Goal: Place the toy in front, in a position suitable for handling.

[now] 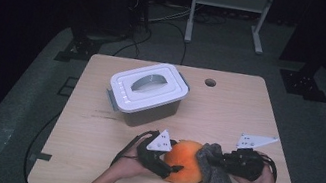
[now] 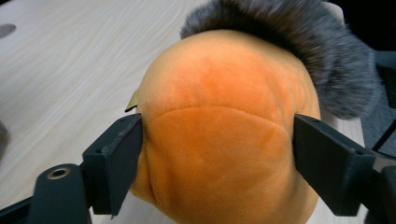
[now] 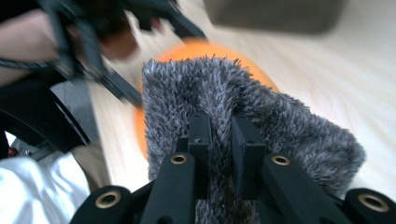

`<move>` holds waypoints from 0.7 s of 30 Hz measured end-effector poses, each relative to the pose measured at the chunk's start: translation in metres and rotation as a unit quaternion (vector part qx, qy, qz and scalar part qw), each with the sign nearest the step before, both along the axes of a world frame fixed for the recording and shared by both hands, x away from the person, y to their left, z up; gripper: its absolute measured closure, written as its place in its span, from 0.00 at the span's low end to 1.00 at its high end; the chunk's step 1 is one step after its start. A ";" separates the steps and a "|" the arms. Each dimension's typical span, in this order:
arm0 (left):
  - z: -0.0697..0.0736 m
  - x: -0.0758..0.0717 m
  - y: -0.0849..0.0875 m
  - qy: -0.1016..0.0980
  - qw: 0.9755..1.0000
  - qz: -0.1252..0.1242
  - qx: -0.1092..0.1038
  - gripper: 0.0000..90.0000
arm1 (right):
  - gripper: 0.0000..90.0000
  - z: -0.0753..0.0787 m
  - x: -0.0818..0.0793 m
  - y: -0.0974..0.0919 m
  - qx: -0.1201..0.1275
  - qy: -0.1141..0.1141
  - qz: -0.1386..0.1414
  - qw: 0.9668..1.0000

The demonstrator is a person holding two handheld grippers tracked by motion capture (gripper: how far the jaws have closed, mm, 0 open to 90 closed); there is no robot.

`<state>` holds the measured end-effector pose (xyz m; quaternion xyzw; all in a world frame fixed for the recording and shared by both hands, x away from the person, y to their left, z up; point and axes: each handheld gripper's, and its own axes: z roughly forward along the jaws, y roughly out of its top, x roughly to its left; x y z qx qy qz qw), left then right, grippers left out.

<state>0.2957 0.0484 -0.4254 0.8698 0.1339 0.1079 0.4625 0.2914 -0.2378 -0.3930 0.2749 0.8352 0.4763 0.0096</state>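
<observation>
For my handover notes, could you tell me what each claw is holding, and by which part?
The left claw grips the orange plush toy across its rounded sides. The right claw pinches a fold of the grey furry cloth.

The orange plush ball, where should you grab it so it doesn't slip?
Take the orange plush ball across its widest middle, coming in level from the person's side, one jaw on each rounded flank. The left hand-held gripper already straddles it that way. The ball is soft and round, so a grip near the top would probably slide off. The far side is covered by the grey fuzzy cloth.
</observation>
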 end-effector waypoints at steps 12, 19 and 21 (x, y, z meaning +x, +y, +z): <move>-0.001 0.003 0.002 0.004 1.000 -0.013 -0.002 0.04 | 0.88 -0.010 0.000 0.012 -0.029 -0.004 0.011 1.000; -0.008 0.009 0.006 0.049 0.999 -0.012 -0.017 0.15 | 0.88 -0.016 0.006 -0.002 -0.021 0.012 -0.001 1.000; -0.006 0.008 0.006 0.045 0.999 -0.013 -0.019 0.24 | 0.88 -0.016 0.006 -0.003 -0.024 0.011 -0.005 1.000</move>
